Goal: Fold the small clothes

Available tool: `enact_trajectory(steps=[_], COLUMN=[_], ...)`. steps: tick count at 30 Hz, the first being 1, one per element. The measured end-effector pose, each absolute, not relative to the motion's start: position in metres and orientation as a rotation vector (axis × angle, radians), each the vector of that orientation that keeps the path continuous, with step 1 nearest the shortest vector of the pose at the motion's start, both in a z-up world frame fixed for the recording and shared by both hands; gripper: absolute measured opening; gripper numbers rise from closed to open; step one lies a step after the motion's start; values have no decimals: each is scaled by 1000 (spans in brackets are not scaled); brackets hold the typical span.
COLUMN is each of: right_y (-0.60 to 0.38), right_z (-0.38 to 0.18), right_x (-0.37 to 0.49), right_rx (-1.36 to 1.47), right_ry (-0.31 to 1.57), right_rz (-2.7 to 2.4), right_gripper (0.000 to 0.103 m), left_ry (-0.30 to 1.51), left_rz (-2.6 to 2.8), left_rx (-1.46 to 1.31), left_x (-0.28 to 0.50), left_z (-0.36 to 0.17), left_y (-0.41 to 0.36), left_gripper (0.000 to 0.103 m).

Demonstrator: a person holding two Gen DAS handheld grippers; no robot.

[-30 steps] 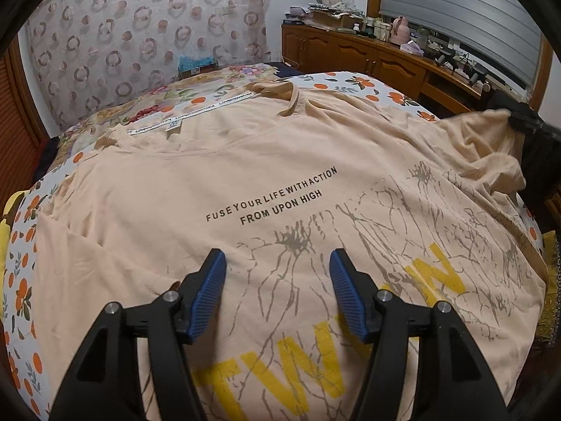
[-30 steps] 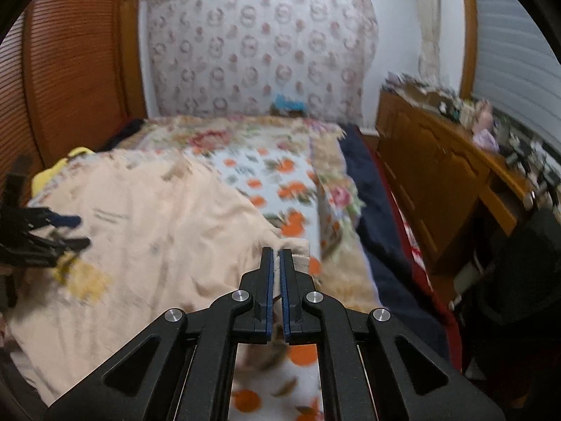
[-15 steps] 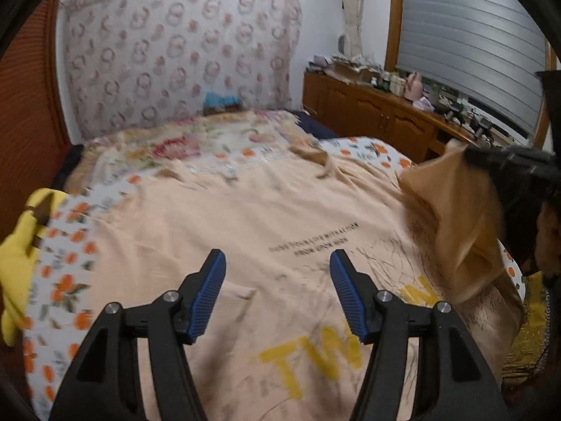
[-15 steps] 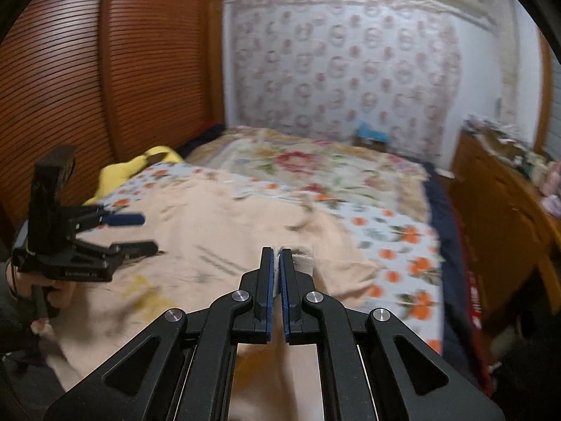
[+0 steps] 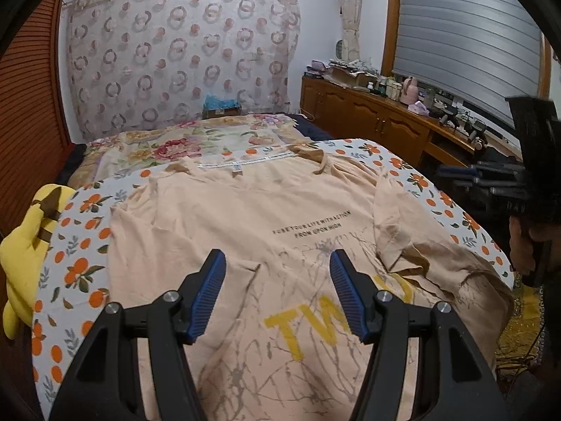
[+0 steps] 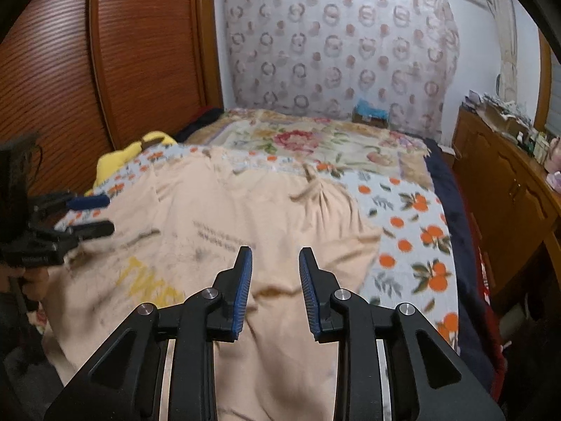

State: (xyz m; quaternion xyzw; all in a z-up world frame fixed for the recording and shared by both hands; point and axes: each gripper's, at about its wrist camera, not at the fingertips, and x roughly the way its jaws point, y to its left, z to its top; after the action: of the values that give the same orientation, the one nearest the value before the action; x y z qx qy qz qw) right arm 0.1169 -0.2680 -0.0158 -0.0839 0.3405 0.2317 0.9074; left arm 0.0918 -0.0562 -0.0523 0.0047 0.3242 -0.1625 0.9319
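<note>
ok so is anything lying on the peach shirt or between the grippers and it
Nothing visible. The peach shirt lies spread on the bed with only its own right sleeve folded onto it. The left gripper, jaws open, and the right gripper, jaws opening and empty, hang directly over bare cloth.

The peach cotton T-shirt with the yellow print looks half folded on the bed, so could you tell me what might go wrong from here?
1. The peach cotton T-shirt has its right sleeve folded in but bunched; folding on may lock in creases.
2. The right gripper jaws are opening with no cloth clamped between them, so the flap may slump back.
3. The shirt's hem corner hangs near the bed's edge and could slide off.
</note>
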Motion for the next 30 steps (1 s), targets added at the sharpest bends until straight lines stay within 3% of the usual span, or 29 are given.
enact_trajectory(steps=[7,11,16,30], right_y=[-297,-315,-329,-335], right_z=[-56,-72,-80,-87], right_x=[94,85,83,78], right_rx=[-183,-164,-139,-113], right_ry=[801,841,853,814], right_rz=[366,306,260,234], right_gripper=[26,26,27,29], left_ry=[695,719,760,868], left_rz=[-436,-516,-616,-627], left_rx=[28,58,84,192], left_x=[100,110,123,153], left_z=[-57,-55,-57,-91], left_y=[-88,-116,-152,-205], left_gripper=[61,49,41,41])
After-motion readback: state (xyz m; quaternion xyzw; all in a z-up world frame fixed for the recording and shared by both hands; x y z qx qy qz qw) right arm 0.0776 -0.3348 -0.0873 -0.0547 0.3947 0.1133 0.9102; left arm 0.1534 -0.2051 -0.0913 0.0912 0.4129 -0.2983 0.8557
